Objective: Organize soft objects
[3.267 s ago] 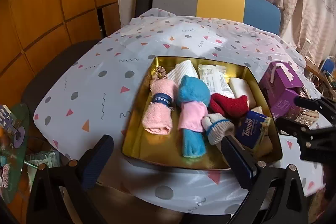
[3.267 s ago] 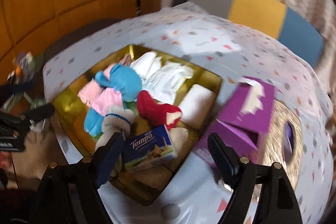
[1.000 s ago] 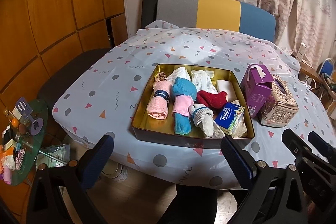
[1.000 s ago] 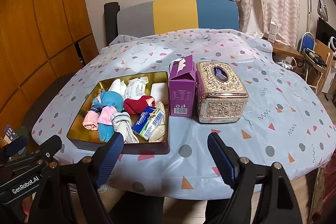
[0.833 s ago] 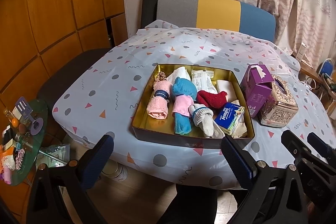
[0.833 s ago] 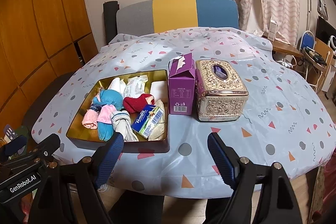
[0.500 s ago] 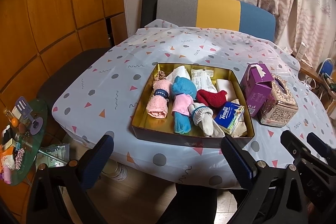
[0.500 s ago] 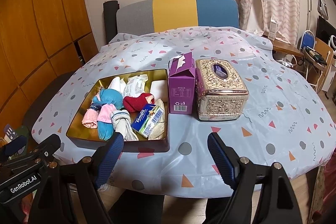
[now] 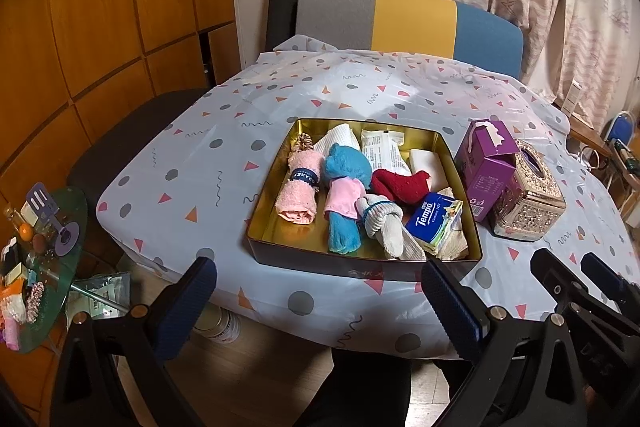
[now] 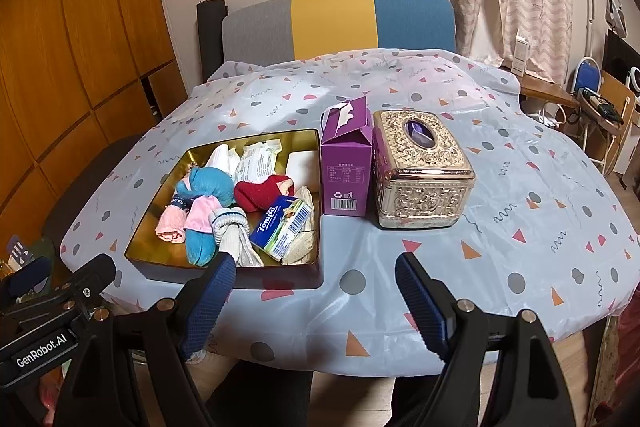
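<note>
You get warm, even indoor light and sharp focus in both views; the plastic tablecloth [image 10: 500, 195] shows soft glare at the far side, and fisheye bending darkens the corners.

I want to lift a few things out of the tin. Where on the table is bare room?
Bare cloth lies left of the gold tin, behind it toward the chair, and right of the ornate tissue box. The tin itself is crowded; the purple carton sits close between tin and box.

Gold tin [image 9: 262, 223], purple carton [image 10: 346, 169], confetti-patterned white tablecloth [image 10: 520, 195]
</note>
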Demonstrator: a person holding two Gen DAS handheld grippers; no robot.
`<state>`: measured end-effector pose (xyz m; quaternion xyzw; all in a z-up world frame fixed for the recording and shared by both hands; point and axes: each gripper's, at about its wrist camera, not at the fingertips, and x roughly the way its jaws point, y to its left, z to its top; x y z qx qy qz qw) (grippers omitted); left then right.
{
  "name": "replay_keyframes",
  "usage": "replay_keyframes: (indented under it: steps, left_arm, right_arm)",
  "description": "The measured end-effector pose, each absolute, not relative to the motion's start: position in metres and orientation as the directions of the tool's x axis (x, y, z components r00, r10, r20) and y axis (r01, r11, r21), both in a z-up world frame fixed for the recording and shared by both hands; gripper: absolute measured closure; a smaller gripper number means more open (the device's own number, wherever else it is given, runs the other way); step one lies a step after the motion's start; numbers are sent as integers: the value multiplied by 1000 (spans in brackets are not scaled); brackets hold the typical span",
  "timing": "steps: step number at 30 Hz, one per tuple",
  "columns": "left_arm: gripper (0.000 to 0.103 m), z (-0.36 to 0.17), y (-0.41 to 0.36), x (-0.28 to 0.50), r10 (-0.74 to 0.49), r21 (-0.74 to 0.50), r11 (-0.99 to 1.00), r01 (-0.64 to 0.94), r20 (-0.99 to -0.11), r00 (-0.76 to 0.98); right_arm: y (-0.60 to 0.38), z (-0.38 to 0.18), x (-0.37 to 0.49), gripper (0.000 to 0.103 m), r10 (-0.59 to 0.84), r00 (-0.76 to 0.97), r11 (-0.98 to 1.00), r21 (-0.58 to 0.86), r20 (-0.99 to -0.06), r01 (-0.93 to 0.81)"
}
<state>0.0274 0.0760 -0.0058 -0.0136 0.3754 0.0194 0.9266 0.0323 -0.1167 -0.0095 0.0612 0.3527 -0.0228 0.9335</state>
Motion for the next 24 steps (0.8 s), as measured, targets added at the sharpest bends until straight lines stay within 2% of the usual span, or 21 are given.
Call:
replay_keyframes:
  steps: [24]
  left_arm:
    - [0,-7,74,28,25,-6,999,-42,-704,709]
  right_arm:
    - [-120,-11,31,19,0,747,991,101,-665,90]
